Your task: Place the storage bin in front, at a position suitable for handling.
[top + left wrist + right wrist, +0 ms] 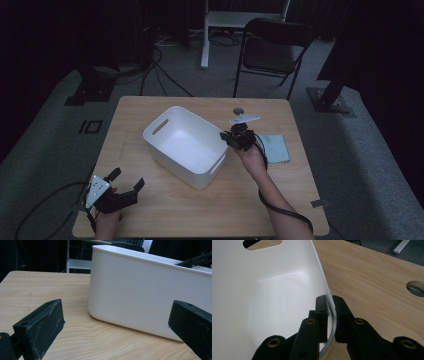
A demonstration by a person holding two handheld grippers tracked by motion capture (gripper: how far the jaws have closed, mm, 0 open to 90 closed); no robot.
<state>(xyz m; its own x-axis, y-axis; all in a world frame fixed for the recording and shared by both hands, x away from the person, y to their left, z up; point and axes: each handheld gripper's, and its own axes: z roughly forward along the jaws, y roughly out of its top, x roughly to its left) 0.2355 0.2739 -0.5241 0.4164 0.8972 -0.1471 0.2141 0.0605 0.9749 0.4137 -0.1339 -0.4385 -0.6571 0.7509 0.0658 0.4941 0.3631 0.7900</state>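
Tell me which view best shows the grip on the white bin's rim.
The right gripper view: the right gripper has its jaws shut on the white bin rim. The high view shows that grip small and dark. The left gripper view shows the bin's outer wall.

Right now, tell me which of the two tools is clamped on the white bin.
The right tool: its jaws pinch the white bin rim. The left tool stands open, apart from it.

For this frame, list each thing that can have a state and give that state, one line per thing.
White bin: upright on the table, nothing seen inside.
Right hand-held gripper: shut on the white bin's rim.
Left hand-held gripper: open, holding nothing, near the table's front left corner.
Blue cloth: lying flat beside the bin.
Folding chair: unfolded, unoccupied.
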